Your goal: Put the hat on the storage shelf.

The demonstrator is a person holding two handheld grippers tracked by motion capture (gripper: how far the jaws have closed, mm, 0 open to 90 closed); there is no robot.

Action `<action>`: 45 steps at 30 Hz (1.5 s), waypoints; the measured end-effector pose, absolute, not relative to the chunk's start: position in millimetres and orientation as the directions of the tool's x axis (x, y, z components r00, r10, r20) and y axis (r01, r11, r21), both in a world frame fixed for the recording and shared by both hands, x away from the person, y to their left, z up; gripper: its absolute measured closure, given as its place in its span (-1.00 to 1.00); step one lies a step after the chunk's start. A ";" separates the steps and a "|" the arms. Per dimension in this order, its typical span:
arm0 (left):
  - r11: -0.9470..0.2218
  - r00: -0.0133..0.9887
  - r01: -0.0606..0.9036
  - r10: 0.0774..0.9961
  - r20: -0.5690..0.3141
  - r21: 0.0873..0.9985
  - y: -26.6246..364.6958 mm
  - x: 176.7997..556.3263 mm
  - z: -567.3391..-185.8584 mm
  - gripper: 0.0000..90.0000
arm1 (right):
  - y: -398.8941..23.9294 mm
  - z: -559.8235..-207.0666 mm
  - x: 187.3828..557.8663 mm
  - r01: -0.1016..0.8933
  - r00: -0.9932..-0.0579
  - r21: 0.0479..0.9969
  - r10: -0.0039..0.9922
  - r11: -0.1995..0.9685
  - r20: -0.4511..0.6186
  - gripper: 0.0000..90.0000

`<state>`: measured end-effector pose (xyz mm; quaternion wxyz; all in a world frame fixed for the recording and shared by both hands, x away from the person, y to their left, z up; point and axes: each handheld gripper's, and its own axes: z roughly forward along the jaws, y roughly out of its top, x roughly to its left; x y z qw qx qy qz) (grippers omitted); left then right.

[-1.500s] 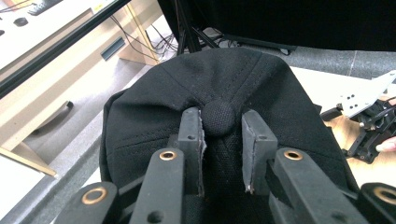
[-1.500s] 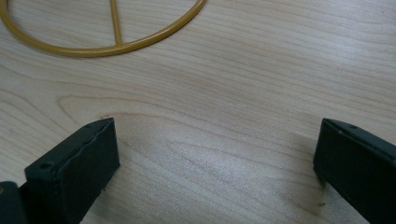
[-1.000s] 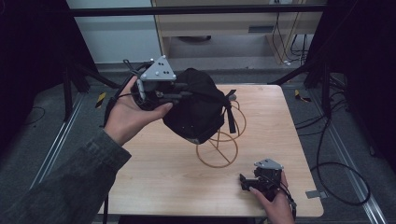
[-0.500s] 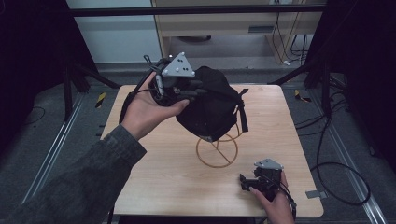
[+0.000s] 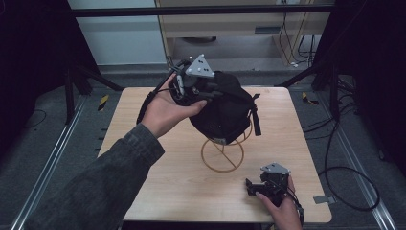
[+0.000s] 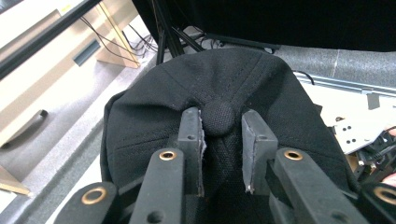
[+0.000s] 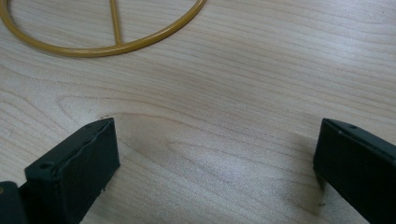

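A black cap (image 5: 225, 108) hangs in the air over a gold wire stand (image 5: 222, 155) at the middle of the wooden table (image 5: 129, 124). My left gripper (image 5: 213, 93) is shut on the cap's crown; in the left gripper view its jaws (image 6: 222, 119) pinch the fabric on both sides of the top button (image 6: 218, 117). The cap's lower edge hides the top of the stand. My right gripper (image 5: 251, 186) rests open near the table's front right, and nothing lies between its jaws (image 7: 215, 128). The stand's base ring (image 7: 140, 42) lies just beyond them.
A black strap (image 5: 256, 117) dangles from the cap's right side. Cables (image 5: 335, 163) trail on the floor to the right of the table. A wooden cabinet (image 5: 230, 24) stands behind the table, with dark frame legs (image 5: 72, 81) at both far corners.
My left hand has carried the cap to the right, from beside the stand to above it. The right gripper has stayed where it was.
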<state>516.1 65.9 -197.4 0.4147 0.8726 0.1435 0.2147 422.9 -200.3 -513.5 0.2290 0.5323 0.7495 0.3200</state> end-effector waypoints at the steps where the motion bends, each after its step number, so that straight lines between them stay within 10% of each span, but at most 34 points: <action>1: -0.614 0.868 0.075 0.428 0.252 0.786 64.4 517.3 -198.5 0.60 | -200.3 -513.5 422.9 0.651 -0.329 0.724 0.944 0.229 -0.003 -0.99; 45: -0.655 0.884 0.133 0.418 0.210 0.744 33.7 532.4 -237.2 0.57 | -200.9 -513.5 423.3 0.645 -0.333 0.727 0.943 0.236 -0.010 -0.99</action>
